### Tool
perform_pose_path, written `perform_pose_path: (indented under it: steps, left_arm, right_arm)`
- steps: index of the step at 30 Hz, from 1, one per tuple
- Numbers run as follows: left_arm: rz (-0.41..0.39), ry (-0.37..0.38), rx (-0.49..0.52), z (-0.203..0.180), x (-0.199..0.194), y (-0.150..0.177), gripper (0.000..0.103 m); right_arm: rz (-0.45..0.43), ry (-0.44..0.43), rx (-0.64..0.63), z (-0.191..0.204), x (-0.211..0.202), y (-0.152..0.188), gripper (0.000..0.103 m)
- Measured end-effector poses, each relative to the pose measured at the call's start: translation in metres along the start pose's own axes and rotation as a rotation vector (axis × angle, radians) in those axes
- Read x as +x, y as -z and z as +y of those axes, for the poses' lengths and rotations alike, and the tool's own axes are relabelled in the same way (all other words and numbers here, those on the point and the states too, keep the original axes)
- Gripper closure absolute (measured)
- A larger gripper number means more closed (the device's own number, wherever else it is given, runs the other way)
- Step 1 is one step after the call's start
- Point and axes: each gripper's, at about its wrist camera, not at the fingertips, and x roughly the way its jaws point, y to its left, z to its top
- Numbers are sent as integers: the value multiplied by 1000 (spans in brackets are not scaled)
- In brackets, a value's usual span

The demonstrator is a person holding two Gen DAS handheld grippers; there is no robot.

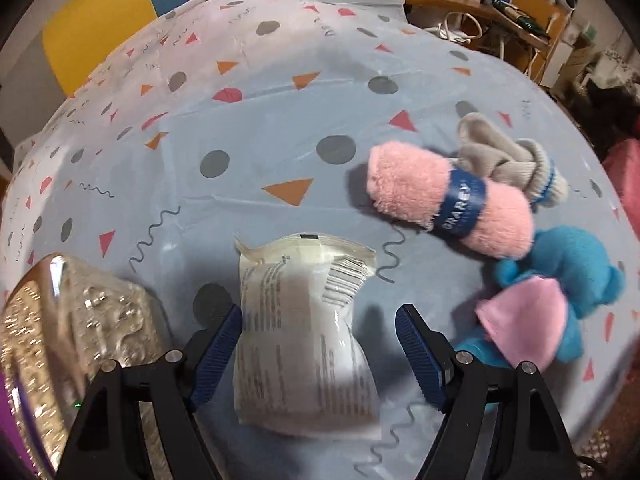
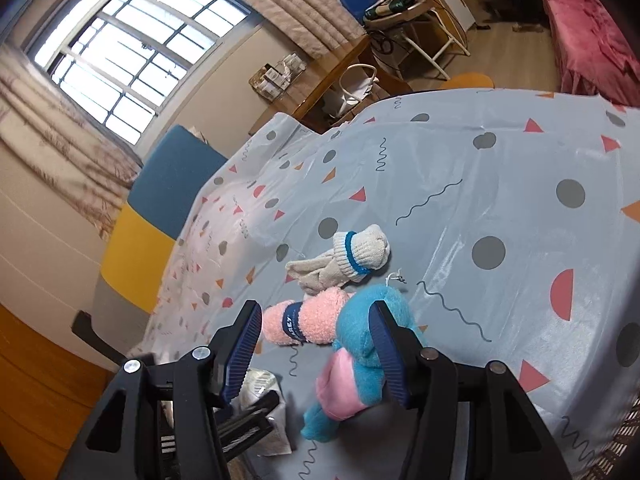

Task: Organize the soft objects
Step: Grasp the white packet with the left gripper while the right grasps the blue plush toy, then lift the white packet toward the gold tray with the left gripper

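A white printed packet (image 1: 304, 344) lies flat on the patterned tablecloth (image 1: 280, 128). My left gripper (image 1: 320, 312) points down over it and straddles it. Its left pad is at the packet's edge, its right pad stands clear, and it is open. To the right lie a pink fluffy roll with a blue band (image 1: 448, 204), a grey knitted glove (image 1: 516, 164) and a blue plush toy with a pink belly (image 1: 560, 280). My right gripper (image 2: 315, 308) hovers open above the blue plush toy (image 2: 360, 340) and the pink roll (image 2: 308, 320). The glove (image 2: 356, 256) lies just beyond.
A shiny, crinkled clear container (image 1: 80, 320) stands at the packet's left, close to my left finger. Yellow and blue chair backs (image 2: 160, 200) line the table's far side. A wooden desk (image 2: 332, 76) and a red bedcover (image 2: 592, 32) are beyond the table.
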Motion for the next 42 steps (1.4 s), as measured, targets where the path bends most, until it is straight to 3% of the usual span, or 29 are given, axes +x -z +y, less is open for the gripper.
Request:
perform_pose_path:
  steps: [4,6,9,13,15,19,24,29,32,34,36,42]
  left_arm:
    - [8,-20,11,2,14,4,27]
    - [-27,6,27,-3,9,9,41]
    - [-31,36,49,-17,2,19,45]
    - [-95,68,132,-37,-11,47,45]
    - [-122,77,141,-40,-15,64,45]
    - [-145,89,130,-32,-21,86,44]
    - [-138,106,98,-26,-19,91,43]
    - [-157,112,92,-24,-21,96,43]
    - [-150,112,83,-24,-23,97,43]
    - [-138,113,80,-25,-24,95,44]
    - [-123,129,71,-22,-24,93,46]
    - [-130,178,50,-20,-40,93,49]
  right_arm:
    - [-15,-15,34,-5,-3,-2,45]
    - [-7,-18,52,-8,-1,-3,43]
    - [12,9,81,-13,4,-2,43]
    - [43,64,101,-20,11,0,43]
    - [75,112,105,-24,18,2,43]
    - [180,124,117,-29,38,11,42]
    - [283,178,49,-21,62,23,42]
    - [315,276,35,-25,77,27,42]
    - [305,292,0,-21,81,25,43]
    - [304,303,-23,-17,83,25,62]
    - [317,276,-21,-18,84,25,74]
    - [362,242,12,-24,92,26,77]
